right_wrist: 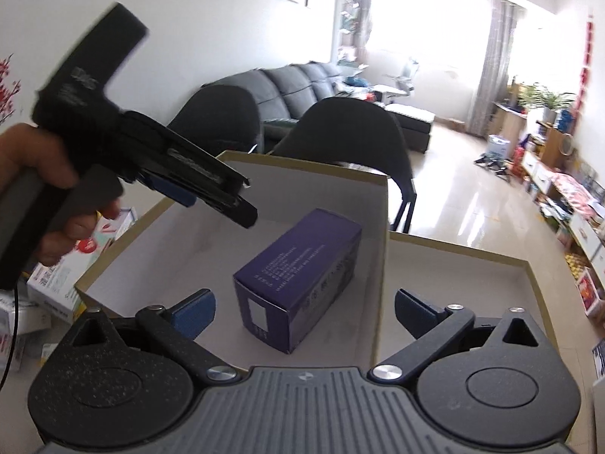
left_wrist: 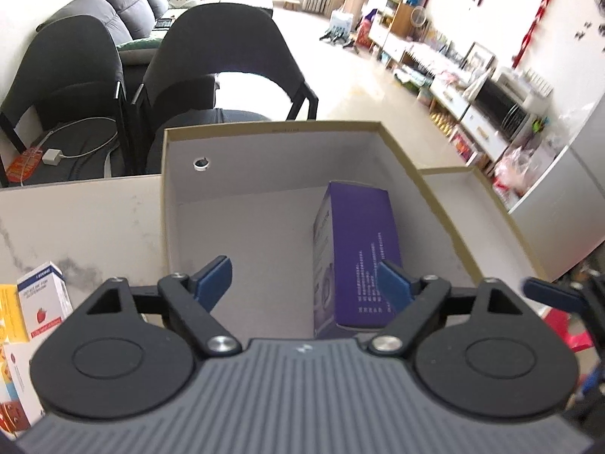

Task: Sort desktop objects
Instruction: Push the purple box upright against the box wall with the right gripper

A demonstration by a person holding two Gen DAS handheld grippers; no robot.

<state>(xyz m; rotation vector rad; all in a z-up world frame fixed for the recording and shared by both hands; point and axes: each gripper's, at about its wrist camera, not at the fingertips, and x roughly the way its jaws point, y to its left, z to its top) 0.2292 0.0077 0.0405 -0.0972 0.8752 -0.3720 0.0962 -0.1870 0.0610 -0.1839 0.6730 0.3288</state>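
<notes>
A purple box [left_wrist: 357,255] lies on its side inside an open cardboard box [left_wrist: 264,128], toward its right wall. My left gripper [left_wrist: 304,278] is open and empty, hovering above the cardboard box with the purple box under its right finger. The purple box also shows in the right wrist view [right_wrist: 298,276]. My right gripper [right_wrist: 302,312] is open and empty above the purple box and the cardboard box [right_wrist: 382,265]. The left gripper shows from the side in the right wrist view [right_wrist: 189,189], held in a hand.
A second, shallower cardboard box or lid [left_wrist: 503,204] adjoins on the right [right_wrist: 453,276]. Small white product boxes [left_wrist: 43,304] lie on the marble table [left_wrist: 75,219] to the left [right_wrist: 72,265]. Two dark chairs [left_wrist: 227,60] stand behind the table.
</notes>
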